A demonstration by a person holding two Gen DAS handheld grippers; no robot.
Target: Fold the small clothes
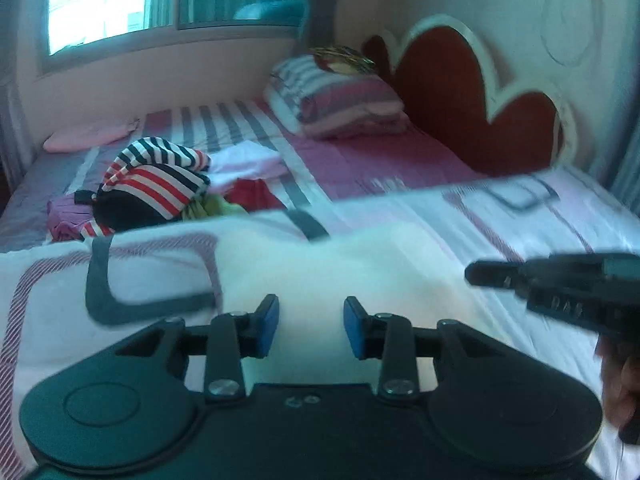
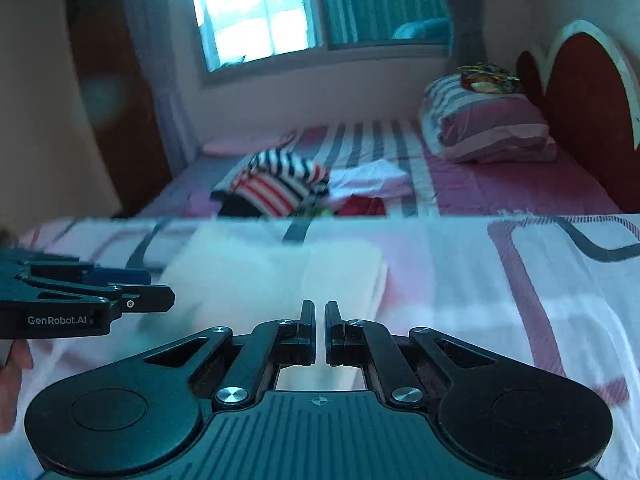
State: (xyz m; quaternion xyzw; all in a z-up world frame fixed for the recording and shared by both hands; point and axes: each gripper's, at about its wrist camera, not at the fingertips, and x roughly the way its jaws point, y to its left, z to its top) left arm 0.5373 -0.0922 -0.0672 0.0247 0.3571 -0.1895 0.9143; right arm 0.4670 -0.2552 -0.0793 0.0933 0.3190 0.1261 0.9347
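Note:
A pale folded garment (image 1: 320, 268) (image 2: 276, 276), blurred, lies on the white patterned bedspread (image 1: 120, 264) in front of both grippers. My left gripper (image 1: 311, 322) hovers over its near edge, open, with nothing between the blue pads (image 1: 269, 320). It also shows from the side in the right wrist view as the left gripper (image 2: 162, 290). My right gripper (image 2: 320, 320) is shut with nothing seen between its fingers. From the left wrist view the right gripper (image 1: 474, 274) enters at the right edge, held by a hand (image 1: 618, 392).
Further back on the bed is a pile of clothes: a red, white and navy striped garment (image 1: 156, 176) (image 2: 280, 182), a white one (image 1: 244, 160), a red one (image 1: 256, 196). A striped pillow (image 1: 336, 100) rests against the red headboard (image 1: 460, 100).

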